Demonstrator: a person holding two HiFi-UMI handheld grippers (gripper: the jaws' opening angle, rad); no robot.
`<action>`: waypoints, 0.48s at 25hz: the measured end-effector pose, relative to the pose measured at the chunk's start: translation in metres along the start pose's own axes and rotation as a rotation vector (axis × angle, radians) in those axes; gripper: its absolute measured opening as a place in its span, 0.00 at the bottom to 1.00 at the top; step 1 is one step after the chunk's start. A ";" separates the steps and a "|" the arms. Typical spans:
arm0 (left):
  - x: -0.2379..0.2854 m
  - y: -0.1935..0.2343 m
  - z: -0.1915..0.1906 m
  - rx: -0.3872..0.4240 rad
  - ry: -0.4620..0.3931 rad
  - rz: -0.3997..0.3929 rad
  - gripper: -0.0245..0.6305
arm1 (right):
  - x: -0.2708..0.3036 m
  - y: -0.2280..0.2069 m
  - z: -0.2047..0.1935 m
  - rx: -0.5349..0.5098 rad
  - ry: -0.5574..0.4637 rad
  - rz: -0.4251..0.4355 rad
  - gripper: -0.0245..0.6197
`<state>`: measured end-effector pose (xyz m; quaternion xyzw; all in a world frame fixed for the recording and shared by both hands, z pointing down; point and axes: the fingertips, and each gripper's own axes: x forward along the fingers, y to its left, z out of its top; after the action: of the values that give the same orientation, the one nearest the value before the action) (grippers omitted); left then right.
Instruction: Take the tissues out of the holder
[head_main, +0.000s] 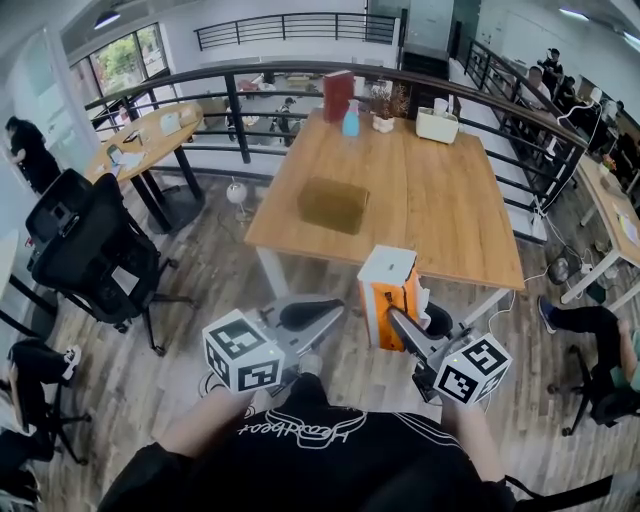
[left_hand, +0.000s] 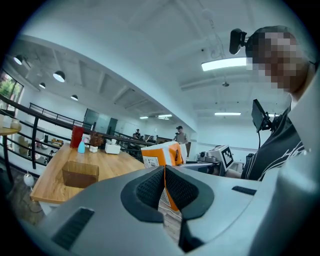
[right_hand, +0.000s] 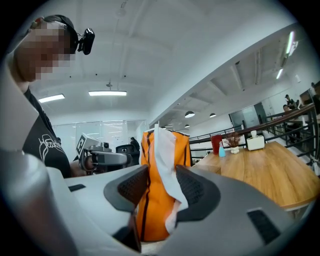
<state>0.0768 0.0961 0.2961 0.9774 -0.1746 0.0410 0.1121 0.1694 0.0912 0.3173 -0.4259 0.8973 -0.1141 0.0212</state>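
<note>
An orange tissue pack (head_main: 388, 290) with a white top hangs in the air in front of the table's near edge. My right gripper (head_main: 398, 322) is shut on it. In the right gripper view the pads sit on both sides of the orange tissue pack (right_hand: 152, 200), and a white tissue (right_hand: 167, 160) trails down its front. My left gripper (head_main: 338, 312) points right at the pack with its jaws shut and nothing between them. In the left gripper view the pack (left_hand: 165, 152) shows just past the left gripper (left_hand: 164, 170). A brown box-shaped holder (head_main: 333, 205) stands on the wooden table (head_main: 440, 220).
At the table's far end stand a red box (head_main: 337, 95), a blue bottle (head_main: 350, 120), a small plant and a white box (head_main: 437, 125). A black office chair (head_main: 85, 245) is at the left, a railing runs behind, and a seated person's legs (head_main: 585, 325) are at the right.
</note>
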 end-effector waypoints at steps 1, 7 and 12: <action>-0.002 0.000 0.000 -0.002 -0.002 0.002 0.06 | 0.000 0.002 -0.001 -0.006 0.004 0.001 0.31; -0.005 -0.007 -0.010 -0.013 -0.001 0.002 0.06 | -0.003 0.005 -0.009 -0.020 0.021 0.001 0.31; -0.005 -0.003 -0.019 -0.039 0.003 0.013 0.06 | 0.000 0.006 -0.016 -0.019 0.037 0.012 0.31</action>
<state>0.0729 0.1052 0.3130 0.9738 -0.1814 0.0399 0.1310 0.1629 0.0977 0.3314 -0.4185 0.9011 -0.1131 0.0012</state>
